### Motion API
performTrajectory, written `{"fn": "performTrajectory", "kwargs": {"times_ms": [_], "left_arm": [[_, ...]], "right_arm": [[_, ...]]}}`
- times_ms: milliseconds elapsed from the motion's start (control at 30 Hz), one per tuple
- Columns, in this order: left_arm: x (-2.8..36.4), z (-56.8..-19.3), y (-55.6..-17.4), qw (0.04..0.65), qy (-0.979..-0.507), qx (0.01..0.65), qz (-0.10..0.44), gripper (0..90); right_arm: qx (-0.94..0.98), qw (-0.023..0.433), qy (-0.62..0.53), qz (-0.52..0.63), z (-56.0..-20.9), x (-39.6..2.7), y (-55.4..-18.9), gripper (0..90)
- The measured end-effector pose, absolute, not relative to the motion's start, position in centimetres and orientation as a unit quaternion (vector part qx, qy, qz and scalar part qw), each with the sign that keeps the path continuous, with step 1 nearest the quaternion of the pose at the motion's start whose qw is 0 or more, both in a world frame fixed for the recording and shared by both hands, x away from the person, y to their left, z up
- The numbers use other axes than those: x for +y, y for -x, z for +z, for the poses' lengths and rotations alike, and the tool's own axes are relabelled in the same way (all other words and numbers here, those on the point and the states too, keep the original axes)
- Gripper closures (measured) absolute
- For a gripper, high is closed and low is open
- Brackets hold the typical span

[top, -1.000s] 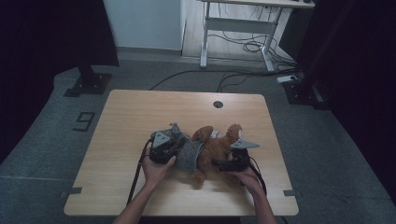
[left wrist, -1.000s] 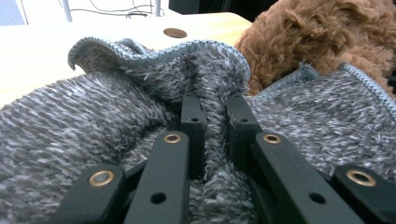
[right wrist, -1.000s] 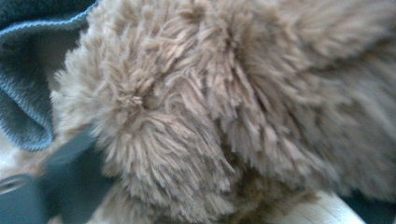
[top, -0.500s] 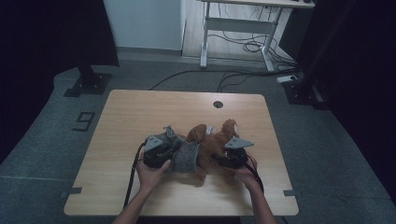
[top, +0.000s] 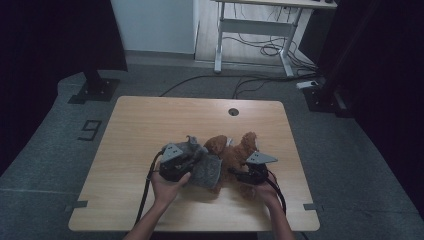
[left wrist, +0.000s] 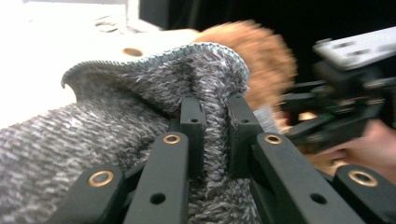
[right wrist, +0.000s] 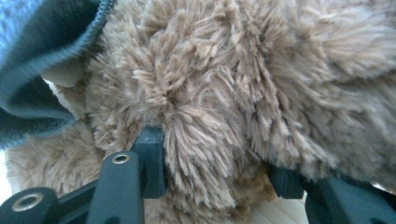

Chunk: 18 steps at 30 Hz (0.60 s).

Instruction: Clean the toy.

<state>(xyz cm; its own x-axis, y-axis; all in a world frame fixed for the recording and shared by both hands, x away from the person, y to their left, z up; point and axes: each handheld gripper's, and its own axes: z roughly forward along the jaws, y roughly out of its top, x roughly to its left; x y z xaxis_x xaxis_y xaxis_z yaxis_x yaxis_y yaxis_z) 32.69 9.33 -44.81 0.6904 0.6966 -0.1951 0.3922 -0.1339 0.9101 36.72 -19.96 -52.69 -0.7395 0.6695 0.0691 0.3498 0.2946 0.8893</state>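
On the wooden surface [top: 150,125], a grey knitted sweater [left wrist: 93,130] is pinched by the left gripper [left wrist: 215,126]; the brown plush toy [right wrist: 243,93] is clamped by the right gripper [right wrist: 217,172], whose jaws have just been closing.

A recording studio or lab set up for data capture: a plain wooden desk [top: 150,120] with a cable hole [top: 233,111] stands alone on grey carpet [top: 45,150], hemmed in by black curtains [top: 50,35]. Black stand bases [top: 94,90] flank it, a number "9" [top: 89,130] is taped to the floor, and loose cables [top: 260,47] trail beneath a white-framed table [top: 255,25] behind.
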Motion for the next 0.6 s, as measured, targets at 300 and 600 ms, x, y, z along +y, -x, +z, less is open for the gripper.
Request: {"fn": "performTrajectory", "kwargs": {"times_ms": [300,600], "left_arm": [[0.7,-43.8,-35.3,0.512,-0.791,0.31,0.129,79.3],[-1.7,-45.5,-38.5,0.474,-0.8,0.342,0.137,78.8]], "right_arm": [[0.784,0.162,-0.329,0.501,-52.8,-19.9,-36.5,48.1],[0.776,0.163,-0.338,0.507,-53.3,-20.1,-36.5,49.0]]}}
